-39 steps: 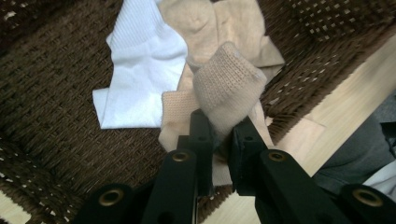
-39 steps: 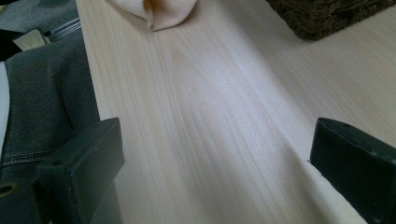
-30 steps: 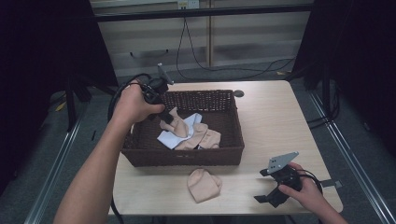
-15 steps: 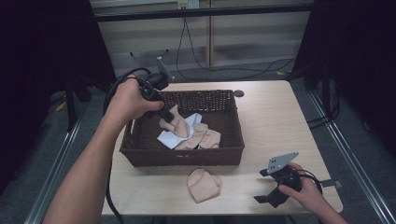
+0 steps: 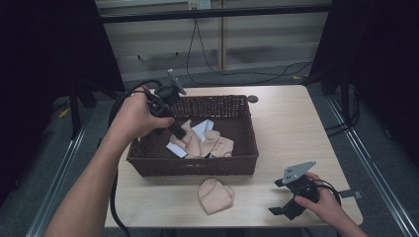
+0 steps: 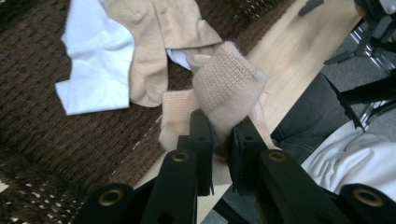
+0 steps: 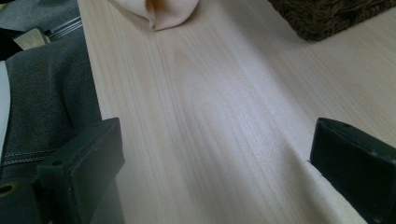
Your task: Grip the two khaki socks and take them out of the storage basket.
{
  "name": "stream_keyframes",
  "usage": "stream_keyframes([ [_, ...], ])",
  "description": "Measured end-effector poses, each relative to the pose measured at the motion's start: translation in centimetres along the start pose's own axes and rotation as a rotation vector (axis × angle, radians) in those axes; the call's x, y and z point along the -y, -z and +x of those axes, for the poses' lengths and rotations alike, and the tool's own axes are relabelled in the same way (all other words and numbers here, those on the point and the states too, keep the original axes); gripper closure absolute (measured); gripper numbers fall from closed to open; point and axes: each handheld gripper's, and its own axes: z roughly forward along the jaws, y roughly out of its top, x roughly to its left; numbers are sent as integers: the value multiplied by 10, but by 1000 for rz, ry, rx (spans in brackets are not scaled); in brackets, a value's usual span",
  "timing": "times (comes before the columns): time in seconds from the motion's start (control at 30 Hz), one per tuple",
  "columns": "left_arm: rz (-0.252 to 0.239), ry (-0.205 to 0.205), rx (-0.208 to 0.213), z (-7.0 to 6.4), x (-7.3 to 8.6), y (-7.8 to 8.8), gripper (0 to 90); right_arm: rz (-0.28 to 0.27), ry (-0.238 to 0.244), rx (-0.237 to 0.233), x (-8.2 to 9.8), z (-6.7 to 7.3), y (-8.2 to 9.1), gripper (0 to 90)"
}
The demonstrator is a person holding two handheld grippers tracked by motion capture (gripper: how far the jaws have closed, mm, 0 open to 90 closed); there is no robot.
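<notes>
The left hand-held gripper (image 5: 176, 132) has lifted a little toward the basket's left rear corner since the earlier frame, its jaws clamped on a beige sock (image 6: 224, 93) pulled up from the heap in the wicker basket (image 5: 197, 165). This looks like the lift-out step; next, carry the sock over the rim to the desk (image 5: 291, 128), beside the beige sock already there (image 5: 215, 195). The right hand-held gripper (image 5: 291, 205) rests on the desk, jaws apart.
</notes>
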Motion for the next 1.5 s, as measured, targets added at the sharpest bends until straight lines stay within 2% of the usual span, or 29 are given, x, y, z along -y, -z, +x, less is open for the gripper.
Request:
stream_keyframes([
  [0.33,10,-32,21,-4,12,-20,815,2,-4,-1,0,0,0,25],
  [0.83,49,-93,31,-16,28,-73,809,0,-3,-7,0,0,0,25],
  [1.0,48,-86,46,-15,32,-88,777,-3,-3,-5,0,0,0,25],
  [1.03,42,-93,43,-16,34,-90,749,-1,-3,-1,0,0,0,24],
  [1.1,55,-105,22,-17,36,-94,533,2,-2,-6,0,0,1,25],
  [1.13,44,-95,4,-18,38,-96,533,2,-2,-6,0,0,1,25],
  [1.17,49,-95,-1,-19,39,-97,452,0,-1,-4,0,0,1,25],
  [1.2,40,-98,-5,-18,41,-98,408,1,2,-5,0,0,1,25],
  [1.27,33,-79,-9,-17,45,-101,293,4,-9,-4,0,0,1,25],
  [1.33,15,-79,-15,-16,50,-102,254,-8,8,-7,-1,-1,0,25],
  [1.43,-18,-89,-35,-15,56,-104,143,5,4,-11,-1,0,-1,25],
  [1.5,-37,-103,-42,-16,61,-103,104,5,12,-10,-1,0,-1,25],
])
